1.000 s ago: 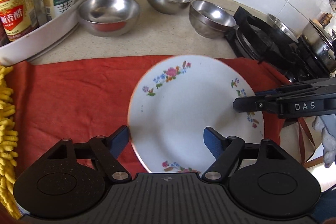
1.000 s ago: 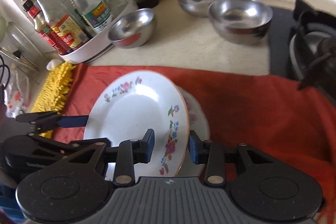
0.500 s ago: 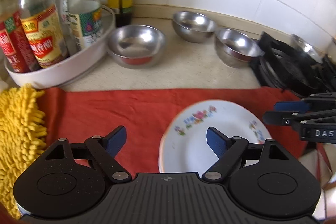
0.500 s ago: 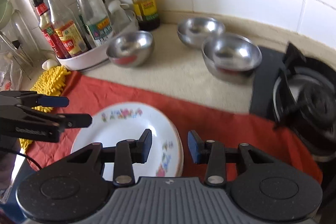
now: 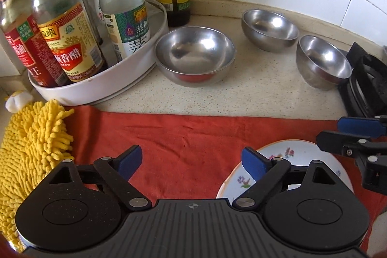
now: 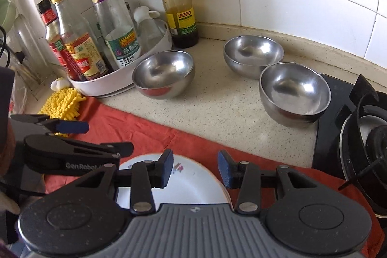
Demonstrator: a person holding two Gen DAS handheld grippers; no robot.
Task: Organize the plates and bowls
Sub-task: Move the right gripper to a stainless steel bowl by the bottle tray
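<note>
Stainless steel: three bowls on the speckled counter beyond the red cloth — near bowl beside the bottle tray, back bowl, right bowl by the stove. Judged light, rigid, slick; pinch each at the rim. Floral plate on the cloth looks ceramic, chippable; take its edge. Your left gripper has just been spreading, nothing between; right gripper has eased apart, empty. Plate mostly hidden under both grippers; whether it sits on another plate is unclear.
</note>
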